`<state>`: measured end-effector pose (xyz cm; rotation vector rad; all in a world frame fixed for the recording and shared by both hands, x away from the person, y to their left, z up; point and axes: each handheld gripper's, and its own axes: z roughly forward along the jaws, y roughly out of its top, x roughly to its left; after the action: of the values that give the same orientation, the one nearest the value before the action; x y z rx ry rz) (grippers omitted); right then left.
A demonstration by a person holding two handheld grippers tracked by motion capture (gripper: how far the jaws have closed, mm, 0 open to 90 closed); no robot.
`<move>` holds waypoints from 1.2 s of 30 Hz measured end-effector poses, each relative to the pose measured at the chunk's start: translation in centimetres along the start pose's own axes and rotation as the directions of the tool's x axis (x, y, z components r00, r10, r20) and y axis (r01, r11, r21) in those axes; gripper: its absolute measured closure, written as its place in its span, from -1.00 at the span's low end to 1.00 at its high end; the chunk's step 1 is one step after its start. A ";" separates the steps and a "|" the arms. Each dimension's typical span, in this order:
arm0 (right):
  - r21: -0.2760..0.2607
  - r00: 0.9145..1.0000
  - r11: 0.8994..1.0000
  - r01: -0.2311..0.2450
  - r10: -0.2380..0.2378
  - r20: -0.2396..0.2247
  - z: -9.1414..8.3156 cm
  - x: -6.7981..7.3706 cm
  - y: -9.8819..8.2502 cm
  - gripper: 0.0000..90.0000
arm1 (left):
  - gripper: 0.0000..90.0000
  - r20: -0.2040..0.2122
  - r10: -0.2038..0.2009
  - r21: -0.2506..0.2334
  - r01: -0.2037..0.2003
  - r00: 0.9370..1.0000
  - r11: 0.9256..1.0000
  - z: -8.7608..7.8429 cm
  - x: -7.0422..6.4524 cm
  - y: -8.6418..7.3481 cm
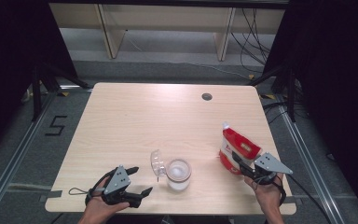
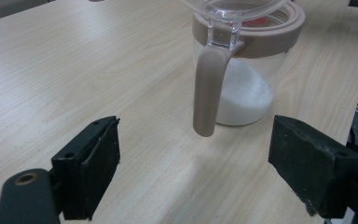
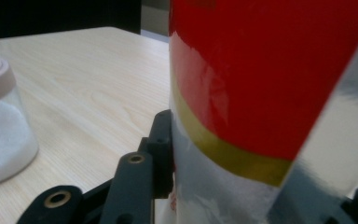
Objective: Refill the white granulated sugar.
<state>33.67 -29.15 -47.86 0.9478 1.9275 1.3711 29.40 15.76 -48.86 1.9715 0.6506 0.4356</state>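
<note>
Pale wood table [image 1: 135, 121] under my high view, dark curtains either side, grey floor beyond, a taped "5" [image 1: 56, 125] on the floor at left.

Near the front edge, centre: clear jar [image 1: 179, 173] with a tan collar, white powder in the bottom, hinged clear lid [image 1: 157, 162] flipped up on its left side. From my left gripper view the jar's tan latch strap [image 2: 208, 88] hangs down the front of the glass.

Left gripper [image 1: 142, 180] at the front left, jaws spread wide and holding nothing, pointed toward the jar and apart from it.

Right gripper [image 1: 239, 163] at the front right, on the lower part of a red and white spouted pouch [image 1: 235, 149] that stands on the table, tilted, white spout up. In my right gripper view the near jaw pad lies against the pouch's silver side; the other jaw is mostly hidden behind it, so I read a loose clasp on the pouch. Pouch stands well right of the jar.
</note>
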 end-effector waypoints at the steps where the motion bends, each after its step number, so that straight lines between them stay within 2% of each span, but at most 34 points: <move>1: 0.002 1.000 1.000 -0.003 0.003 0.019 -0.1 0.1 0.0 0.44 | -0.64 -0.001 -0.032 -0.001 0.032 0.999 0.999 0.0 -0.2 -0.1; 3: -0.010 1.000 1.000 0.006 -0.006 0.020 -0.1 0.2 0.0 0.39 | -0.64 -0.003 -0.029 0.000 0.029 1.000 1.000 0.0 -0.2 -0.1; 4: -0.019 0.999 1.000 -0.005 0.006 0.037 -0.2 0.3 0.0 0.35 | -0.64 0.004 0.000 0.005 -0.001 1.000 1.000 0.0 0.0 0.0; 5: -0.012 0.999 1.000 -0.002 0.002 0.037 -0.4 0.2 0.0 0.32 | -0.64 0.004 0.001 0.005 -0.001 1.000 1.000 0.0 0.0 0.0; 6: -0.028 1.000 1.000 0.008 -0.007 0.025 -0.4 0.3 0.1 0.29 | -0.64 0.004 0.002 0.004 -0.002 1.000 1.000 0.0 0.0 0.0; 7: -0.023 0.999 1.000 -0.020 0.020 0.026 -0.6 0.5 0.1 0.25 | -0.64 0.000 -0.002 -0.003 0.002 1.000 1.000 0.0 0.0 0.0; 8: -0.023 0.999 1.000 -0.020 0.020 0.026 -0.6 0.5 0.1 0.25 | -0.64 0.000 -0.002 -0.003 0.002 1.000 1.000 0.0 0.0 0.0; 9: -0.019 0.999 1.000 0.004 -0.003 0.040 -0.8 0.6 0.1 0.14 | -0.64 0.000 -0.031 -0.002 0.031 1.000 1.000 0.0 -0.1 -0.1; 10: -0.023 0.999 0.999 0.029 -0.028 0.046 -1.0 0.6 0.2 0.08 | -0.64 -0.003 -0.029 -0.002 0.029 1.000 1.000 0.0 -0.1 -0.1; 11: -0.012 0.998 1.000 -0.012 0.012 0.054 -1.2 0.9 0.2 0.01 | -0.64 -0.005 -0.025 0.002 0.025 1.000 1.000 0.0 -0.1 -0.1; 14: -0.024 0.996 0.999 -0.041 0.043 0.075 -1.9 1.2 0.2 -0.10 | -0.64 0.002 -0.040 -0.003 0.040 0.999 0.999 0.0 -0.2 -0.1; 16: -0.021 0.996 0.999 -0.048 0.049 0.076 -2.4 1.4 0.2 -0.11 | -0.64 -0.002 -0.026 0.000 0.026 1.000 1.000 0.0 -0.1 -0.1; 17: -0.016 0.993 0.998 -0.058 0.060 0.099 -2.7 1.6 0.2 -0.13 | -0.64 -0.006 -0.028 0.005 0.028 1.000 1.000 0.0 -0.2 -0.1; 18: -0.033 0.991 0.998 -0.050 0.053 0.121 -2.9 1.6 0.3 -0.15 | -0.64 -0.002 -0.029 0.006 0.029 1.000 1.000 0.0 -0.1 -0.1; 20: -0.036 0.992 0.999 -0.040 0.044 0.115 -3.3 1.4 0.3 -0.18 | -0.64 -0.002 -0.032 0.004 0.032 0.999 0.999 0.0 -0.2 -0.1; 21: -0.031 0.990 0.997 -0.069 0.072 0.124 -3.5 1.5 0.3 -0.20 | -0.64 -0.005 -0.025 0.007 0.025 1.000 1.000 0.0 -0.1 -0.1; 22: -0.025 0.990 0.997 -0.069 0.071 0.124 -3.6 1.5 0.2 -0.21 | -0.64 -0.005 -0.008 0.002 0.008 1.000 1.000 0.0 0.0 -0.1; 23: -0.027 0.990 0.998 -0.059 0.062 0.130 -3.7 1.6 0.1 -0.21 | -0.64 -0.007 -0.002 0.009 0.002 1.000 1.000 0.0 0.1 -0.1; 24: -0.011 0.990 0.998 -0.068 0.069 0.122 -3.9 1.8 0.1 -0.21 | -0.64 -0.010 0.003 0.024 -0.003 1.000 1.000 -0.1 0.2 -0.1; 25: -0.017 0.991 0.999 -0.050 0.051 0.122 -3.9 1.7 0.0 -0.22 | -0.64 -0.005 -0.033 0.014 0.033 0.999 0.999 0.0 0.0 -0.2; 26: -0.005 0.987 0.997 -0.077 0.077 0.141 -4.1 2.0 0.0 -0.23 | -0.64 -0.004 -0.037 0.011 0.037 0.999 0.999 0.1 -0.1 -0.2; 27: 0.000 0.987 0.996 -0.093 0.092 0.134 -4.2 2.0 -0.1 -0.25 | -0.64 -0.001 -0.011 0.008 0.011 1.000 1.000 0.1 0.1 -0.1; 28: 0.001 0.986 0.997 -0.079 0.078 0.149 -4.3 2.0 -0.1 -0.25 | -0.64 0.000 -0.012 0.014 0.012 1.000 1.000 0.1 0.1 -0.1; 29: -0.011 0.987 0.997 -0.071 0.072 0.146 -4.4 2.0 -0.2 -0.25 | -0.64 0.000 -0.016 0.010 0.016 1.000 1.000 0.1 0.1 -0.1; 31: -0.001 0.985 0.997 -0.075 0.074 0.157 -4.6 2.1 -0.4 -0.27 | -0.65 -0.006 -0.021 0.004 0.021 1.000 1.000 0.1 0.1 -0.1; 32: 0.006 0.984 0.995 -0.102 0.100 0.149 -4.7 2.3 -0.4 -0.27 | -0.65 -0.006 -0.021 0.004 0.021 1.000 1.000 0.1 0.1 -0.1; 33: 0.015 0.986 0.995 -0.094 0.091 0.137 -4.9 2.3 -0.4 -0.28 | -0.65 -0.002 -0.046 0.002 0.046 0.999 0.999 0.1 0.0 -0.1; 34: 0.015 0.985 0.993 -0.117 0.115 0.126 -4.9 2.6 -0.5 -0.29 | -0.65 -0.003 -0.044 0.002 0.044 0.999 0.999 0.1 0.0 -0.1; 35: 0.015 0.985 0.995 -0.102 0.099 0.139 -5.0 2.7 -0.5 -0.30 | -0.65 -0.007 -0.011 0.005 0.011 1.000 1.000 0.1 0.1 -0.1; 36: 0.018 0.986 0.995 -0.098 0.094 0.134 -5.1 2.8 -0.5 -0.30 | -0.65 -0.009 -0.014 0.007 0.014 1.000 1.000 0.1 0.1 -0.1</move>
<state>27.93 -29.72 -46.97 1.1281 1.8237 1.3051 29.49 15.81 -48.94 1.9720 0.6721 0.4345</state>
